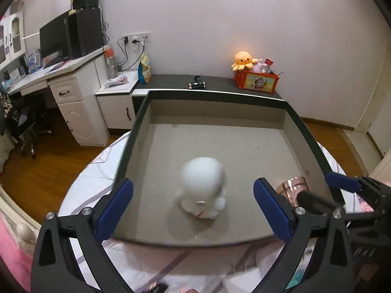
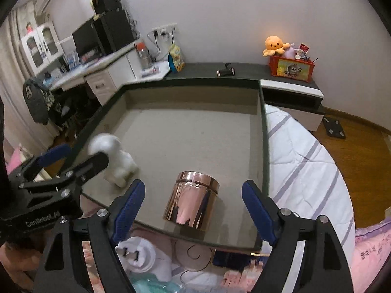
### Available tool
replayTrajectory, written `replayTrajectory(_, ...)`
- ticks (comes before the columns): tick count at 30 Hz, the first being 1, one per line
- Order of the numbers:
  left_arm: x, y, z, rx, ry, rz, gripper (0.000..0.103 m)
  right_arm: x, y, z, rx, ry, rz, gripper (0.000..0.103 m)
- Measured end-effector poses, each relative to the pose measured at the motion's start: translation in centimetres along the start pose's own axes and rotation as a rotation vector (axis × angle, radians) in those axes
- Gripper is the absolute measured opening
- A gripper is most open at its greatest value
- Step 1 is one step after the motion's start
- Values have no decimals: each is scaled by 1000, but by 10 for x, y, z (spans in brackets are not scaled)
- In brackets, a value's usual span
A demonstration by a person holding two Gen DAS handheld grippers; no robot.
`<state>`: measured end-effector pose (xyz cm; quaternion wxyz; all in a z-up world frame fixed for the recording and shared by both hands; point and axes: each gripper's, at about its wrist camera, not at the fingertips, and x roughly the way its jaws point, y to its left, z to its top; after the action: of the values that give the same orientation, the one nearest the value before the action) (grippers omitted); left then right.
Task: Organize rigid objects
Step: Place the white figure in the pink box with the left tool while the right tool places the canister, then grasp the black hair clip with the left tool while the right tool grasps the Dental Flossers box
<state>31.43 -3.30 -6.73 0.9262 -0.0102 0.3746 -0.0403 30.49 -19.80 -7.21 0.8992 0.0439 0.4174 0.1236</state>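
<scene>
Resting on a white striped bed [image 2: 300, 161] in a wood-floored bedroom, a grey dark-rimmed tray [image 1: 220, 144] holds a blurred white figurine [image 1: 202, 188] near its front-left edge and a shiny rose-gold canister [image 2: 191, 201] at front-right, each framed by a spread, empty hand-held gripper: left hand-held gripper [image 1: 193, 207], right hand-held gripper [image 2: 193, 207].

A home bedroom: a quilted bed [image 2: 305, 161] sits by a white desk [image 1: 63, 78] with a monitor [image 1: 52, 39], an octopus plush [image 1: 243, 61] on the ledge, wood floor [image 1: 48, 166] below.

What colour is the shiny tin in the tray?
Rose-gold, a pinkish copper metal round tin; clearest in the right wrist view.
</scene>
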Motion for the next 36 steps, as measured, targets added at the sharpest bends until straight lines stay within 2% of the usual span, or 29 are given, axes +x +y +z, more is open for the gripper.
replayTrajectory(3,-27,8,-7,-7,-61,-6,103,-26,-1,-7,32,-58,0,93)
replayTrajectory(8,-87,24,-40,-55,-185,-49,103,-76,8,-46,57,-150,-1,93)
replayTrajectory(11,-116,30,-65,-72,-218,-43,103,-97,12,-75,78,-182,9,93)
replayTrajectory(16,-153,31,-105,-62,-236,-18,103,-129,27,-122,76,-223,-4,94)
replayTrajectory(24,-189,32,-157,-83,-209,0,103,-159,30,-162,64,-273,-84,94)
replayTrajectory(30,-211,28,-176,-72,-215,21,103,-164,38,-176,41,-277,-96,94)
replayTrajectory(36,-222,29,-177,-77,-234,31,103,-167,46,-179,25,-289,-79,94)
